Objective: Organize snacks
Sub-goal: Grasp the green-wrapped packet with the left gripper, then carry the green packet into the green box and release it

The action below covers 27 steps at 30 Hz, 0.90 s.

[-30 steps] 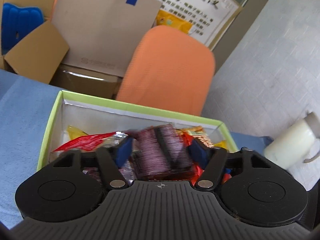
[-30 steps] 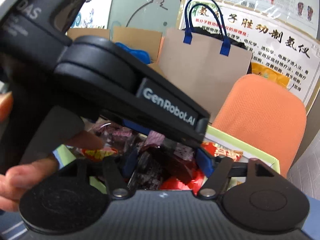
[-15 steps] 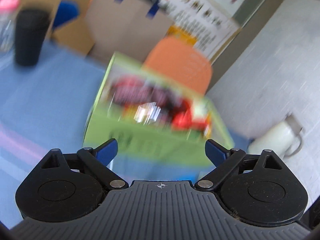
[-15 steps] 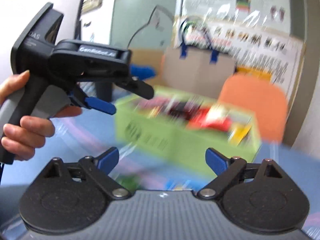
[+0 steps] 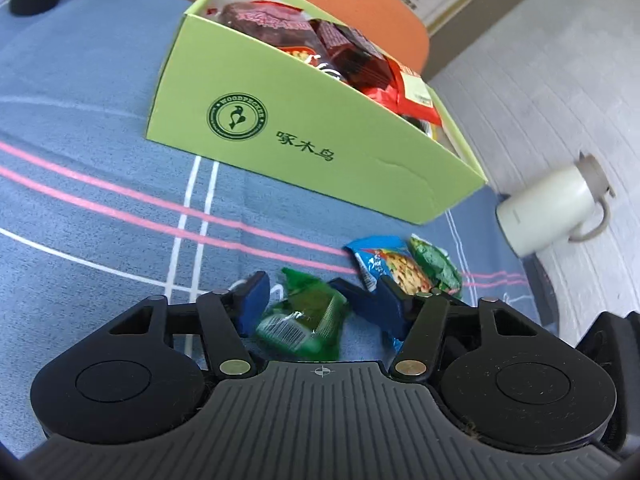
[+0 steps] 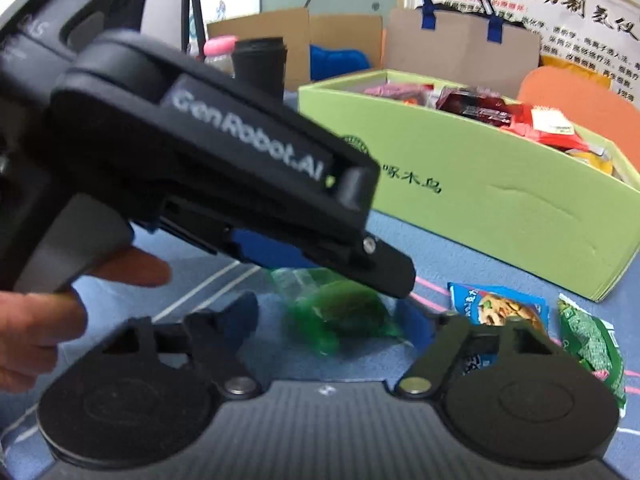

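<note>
Left tool (image 5: pixel 316 300): we hold it low over the counter (image 5: pixel 80 152), its blue fingers (image 5: pixel 252 300) spread wide on either side of the green snack packet (image 5: pixel 304 320), and we cannot tell whether they touch the wrapper.
Left tool seen from the right wrist: its black body (image 6: pixel 208 160) crosses the upper left of our view, tip angled down over the same green packet (image 6: pixel 340 312), with our left hand (image 6: pixel 48 312) on the grip.
Right tool (image 6: pixel 332 320): we hold it just behind, its jaws wide apart with nothing between them; its fingers are blurred.
Green snack packet: it lies on the blue striped cloth, in front of the box and apart from it.
Blue snack packet (image 5: pixel 384 268): it lies on the cloth just beside the left tool's right finger, near the box's front right corner.
Second green packet (image 5: pixel 436 268): it lies against the blue packet's far side.
Green box (image 5: pixel 320 136): it stands open on the counter, filled with red and dark wrapped snacks (image 5: pixel 352 56).
White jug (image 5: pixel 552 212): it stands past the counter's right edge.
Black cup (image 6: pixel 260 64): it stands on the counter's far side, left of the box.
</note>
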Available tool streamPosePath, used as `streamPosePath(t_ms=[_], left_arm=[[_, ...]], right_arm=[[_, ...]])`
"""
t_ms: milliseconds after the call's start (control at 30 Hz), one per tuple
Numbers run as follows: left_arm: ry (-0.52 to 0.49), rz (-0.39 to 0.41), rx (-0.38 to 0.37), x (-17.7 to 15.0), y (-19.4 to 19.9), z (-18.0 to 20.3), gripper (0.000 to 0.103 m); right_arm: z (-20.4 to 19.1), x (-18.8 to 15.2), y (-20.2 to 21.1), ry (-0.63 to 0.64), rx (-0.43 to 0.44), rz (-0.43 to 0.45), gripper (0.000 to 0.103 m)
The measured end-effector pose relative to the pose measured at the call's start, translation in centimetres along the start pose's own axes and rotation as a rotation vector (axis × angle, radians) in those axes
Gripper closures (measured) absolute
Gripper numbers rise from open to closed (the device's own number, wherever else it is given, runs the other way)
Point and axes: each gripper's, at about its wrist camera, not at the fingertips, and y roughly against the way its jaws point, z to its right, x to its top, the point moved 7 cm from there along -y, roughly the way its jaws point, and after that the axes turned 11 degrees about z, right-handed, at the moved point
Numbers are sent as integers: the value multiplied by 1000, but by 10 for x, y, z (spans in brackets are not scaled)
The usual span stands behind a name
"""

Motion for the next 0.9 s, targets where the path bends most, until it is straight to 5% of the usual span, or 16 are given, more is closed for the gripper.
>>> streamPosePath(t_ms=[67,300,467,667,900], left_arm=[[-33,3,29,-5,2,-1,91],[9,15,-30,-15,31,8,92],[-76,77,-78,24,33,51,91],[-169,117,-127,92,-14,106,91],[-208,64,-56,123,-100,114,90]], right_arm=[[-2,-4,7,1,-12,-5,57],[-20,-10,45,-3,-19,49,61],[-3,25,64,29,-68,127,61],[62,80,61,54,-173,199,61],[144,92,7,6,-199,106,60]])
